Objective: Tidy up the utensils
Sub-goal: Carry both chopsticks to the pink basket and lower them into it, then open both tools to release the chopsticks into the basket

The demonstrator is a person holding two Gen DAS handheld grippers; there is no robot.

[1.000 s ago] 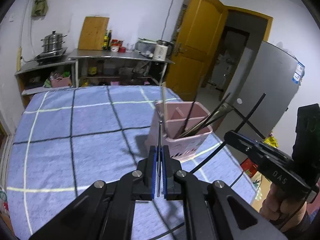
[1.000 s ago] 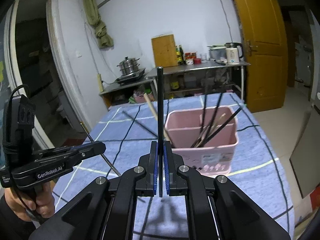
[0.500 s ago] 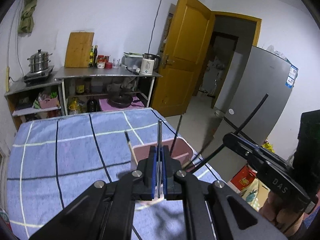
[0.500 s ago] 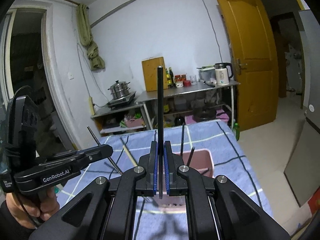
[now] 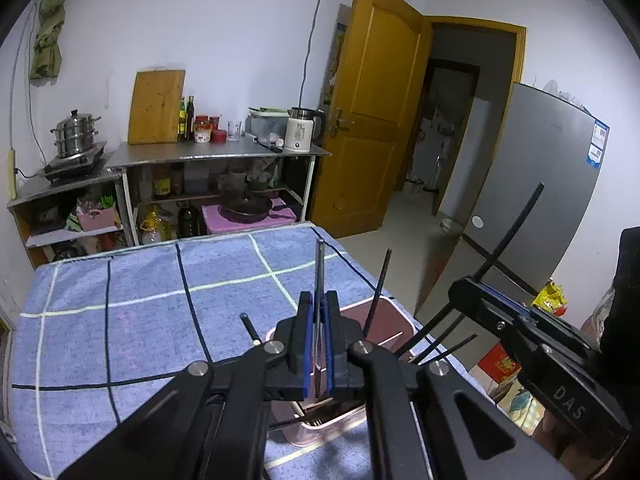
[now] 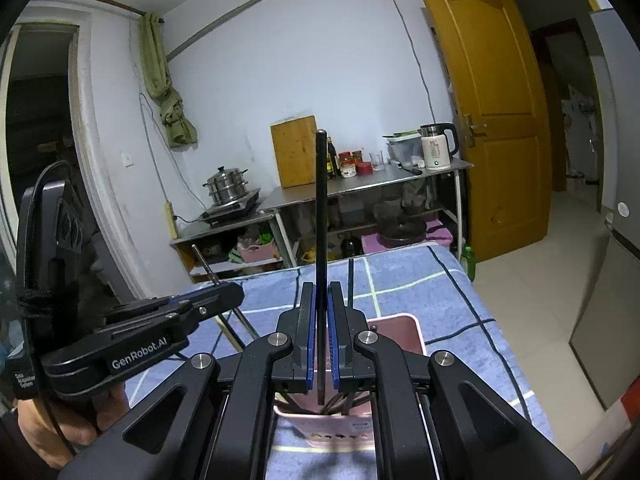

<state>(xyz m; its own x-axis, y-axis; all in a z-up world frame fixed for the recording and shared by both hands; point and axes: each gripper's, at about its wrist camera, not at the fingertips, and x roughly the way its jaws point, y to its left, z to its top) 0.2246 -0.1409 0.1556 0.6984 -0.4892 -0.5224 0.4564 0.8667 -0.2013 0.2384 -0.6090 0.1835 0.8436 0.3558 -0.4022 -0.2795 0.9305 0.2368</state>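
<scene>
My left gripper (image 5: 316, 344) is shut on a thin metal chopstick (image 5: 319, 272) that stands upright above the pink utensil holder (image 5: 394, 312). My right gripper (image 6: 320, 340) is shut on a black chopstick (image 6: 321, 208), also upright, right over the same pink holder (image 6: 404, 330). The holder stands on the blue checked tablecloth (image 5: 140, 312) and holds several dark chopsticks (image 5: 378, 292) that lean outward. The right gripper shows in the left wrist view (image 5: 472, 292) with its black chopstick (image 5: 516, 228); the left gripper shows in the right wrist view (image 6: 224, 296).
A wooden chopstick (image 6: 228, 332) lies on the cloth left of the holder. Behind the table stands a metal shelf (image 5: 216, 160) with a kettle, jars, cutting board and steamer pot. An open yellow door (image 5: 372, 112) and a grey fridge (image 5: 532, 200) are on the right.
Both grippers have come lower and closer over the pink holder, each still holding its chopstick upright; the holder now sits mostly hidden under the fingers.
</scene>
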